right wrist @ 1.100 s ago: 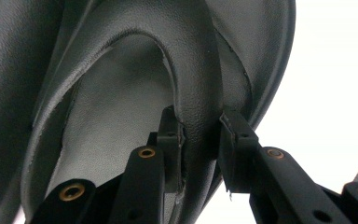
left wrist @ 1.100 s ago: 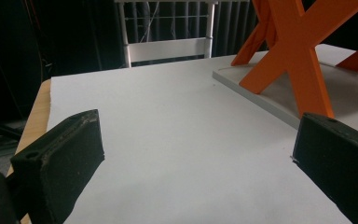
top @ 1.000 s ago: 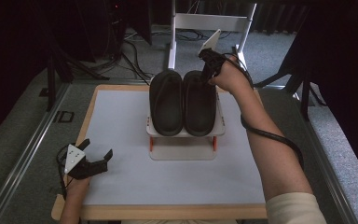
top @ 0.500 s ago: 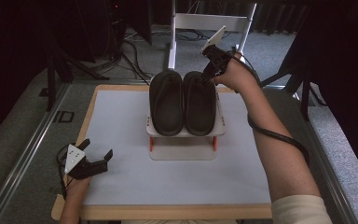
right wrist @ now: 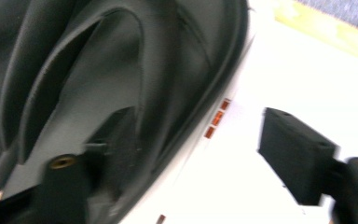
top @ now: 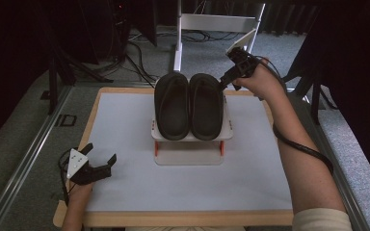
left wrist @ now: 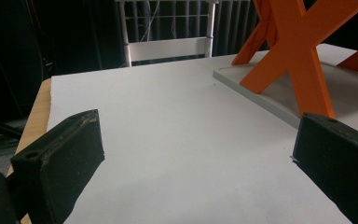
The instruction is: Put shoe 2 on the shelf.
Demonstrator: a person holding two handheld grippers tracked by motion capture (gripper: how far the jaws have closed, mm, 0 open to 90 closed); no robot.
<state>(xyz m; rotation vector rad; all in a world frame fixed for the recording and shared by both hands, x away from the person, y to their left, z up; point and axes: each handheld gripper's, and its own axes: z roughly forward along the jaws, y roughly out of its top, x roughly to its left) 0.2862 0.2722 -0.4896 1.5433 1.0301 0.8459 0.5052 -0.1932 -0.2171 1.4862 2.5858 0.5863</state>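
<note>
On white rack (top: 229, 129), two black sandals (top: 189, 106), possibly unbranded, both grippers' fingers wide.

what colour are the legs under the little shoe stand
Orange legs, clearest in the left gripper view.

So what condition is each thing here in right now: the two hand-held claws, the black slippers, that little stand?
Left gripper: open, hovering low over the white table mat, holding nothing.
Right gripper: open, one jaw inside the right black rubber slipper, the other outside its edge.
Left black rubber slipper: lying flat, untouched.
White stand with orange legs: upright, carrying both slippers side by side.
</note>
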